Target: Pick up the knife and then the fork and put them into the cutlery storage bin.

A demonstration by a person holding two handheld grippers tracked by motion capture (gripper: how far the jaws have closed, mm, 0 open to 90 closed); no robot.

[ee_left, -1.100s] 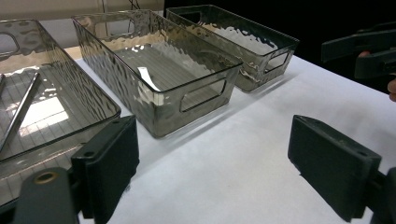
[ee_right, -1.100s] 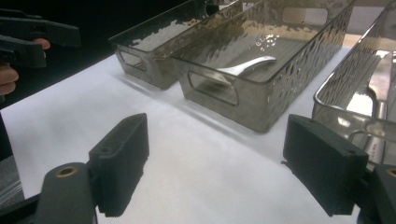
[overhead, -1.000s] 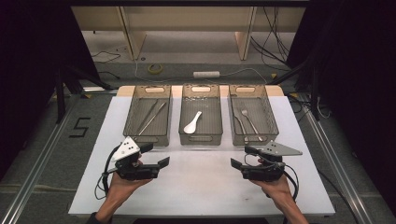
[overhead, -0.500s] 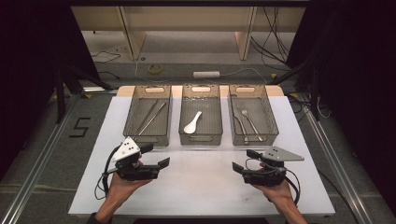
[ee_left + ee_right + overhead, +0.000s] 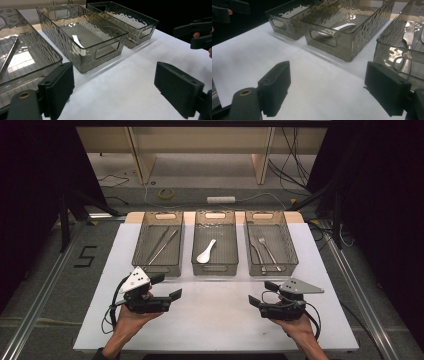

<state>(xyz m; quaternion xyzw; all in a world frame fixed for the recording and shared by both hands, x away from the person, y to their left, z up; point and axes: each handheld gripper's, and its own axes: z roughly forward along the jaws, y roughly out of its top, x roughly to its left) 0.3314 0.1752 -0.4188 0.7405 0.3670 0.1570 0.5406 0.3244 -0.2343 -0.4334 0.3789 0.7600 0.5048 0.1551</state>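
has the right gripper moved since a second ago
Yes, slightly: the right gripper has drawn back toward the person, away from the right bin; its jaws stand open.

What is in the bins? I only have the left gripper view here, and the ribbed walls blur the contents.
Observer: The middle bin holds one white spoon.
Operator: And the far one, near the other gripper?
Observer: That right bin holds metal cutlery, a fork among it.
Operator: The bin nearest me shows a metal strip. What is it?
Observer: In the high view the left bin holds long thin metal pieces lying at a slant.
Operator: Is the right gripper holding anything?
Observer: No, the right gripper is open over bare white table.
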